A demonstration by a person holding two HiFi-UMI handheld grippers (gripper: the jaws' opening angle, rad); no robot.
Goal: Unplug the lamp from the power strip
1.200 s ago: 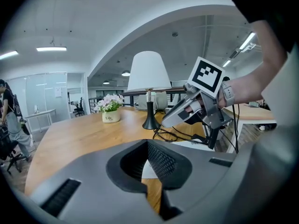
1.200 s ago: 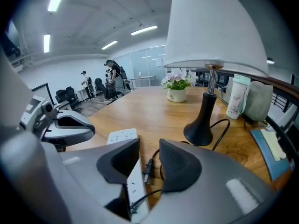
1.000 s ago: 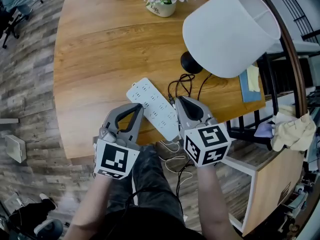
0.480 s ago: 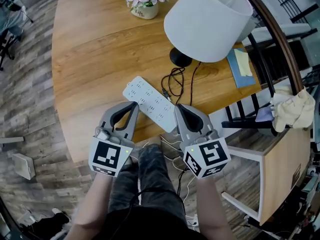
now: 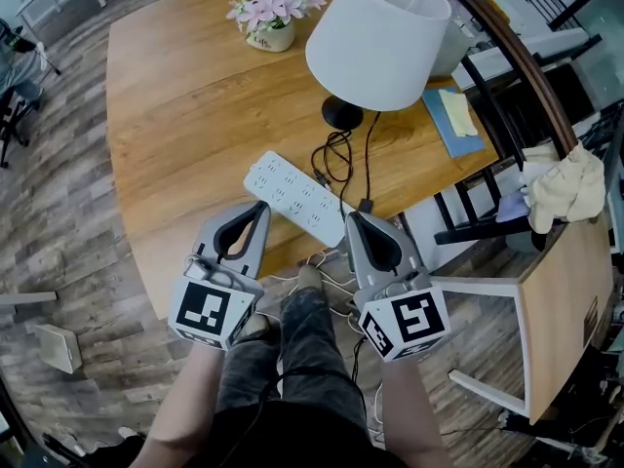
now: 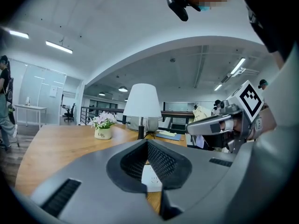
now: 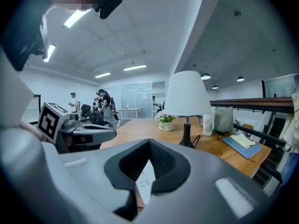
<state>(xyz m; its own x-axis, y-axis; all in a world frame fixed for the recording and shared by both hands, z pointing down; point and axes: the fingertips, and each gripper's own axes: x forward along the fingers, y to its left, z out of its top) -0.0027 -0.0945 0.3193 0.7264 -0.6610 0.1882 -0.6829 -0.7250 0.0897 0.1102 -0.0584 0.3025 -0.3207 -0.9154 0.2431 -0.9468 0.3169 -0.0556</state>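
The white-shaded lamp (image 5: 378, 39) stands at the table's far right on a black base (image 5: 341, 114). Its black cord (image 5: 369, 159) runs to a small black plug (image 5: 366, 206), which lies on the wood just right of the white power strip (image 5: 292, 196), apart from it. My right gripper (image 5: 357, 218) is shut, empty, its tip just below the plug. My left gripper (image 5: 260, 207) is shut too, its tip at the strip's near left side. Each gripper view shows closed jaws, left gripper (image 6: 147, 142) and right gripper (image 7: 149, 142), with the strip (image 7: 145, 183) behind them.
A pot of pink flowers (image 5: 269, 16) sits at the table's far side. A blue notebook with a yellow pad (image 5: 451, 121) lies by the right edge. A chair with a cream cloth (image 5: 561, 185) stands to the right. White cables (image 5: 330, 273) hang below the near edge.
Both grippers have drawn back towards the table's near edge. The black plug, earlier against the strip's right side, now lies off it by the right gripper's tip.
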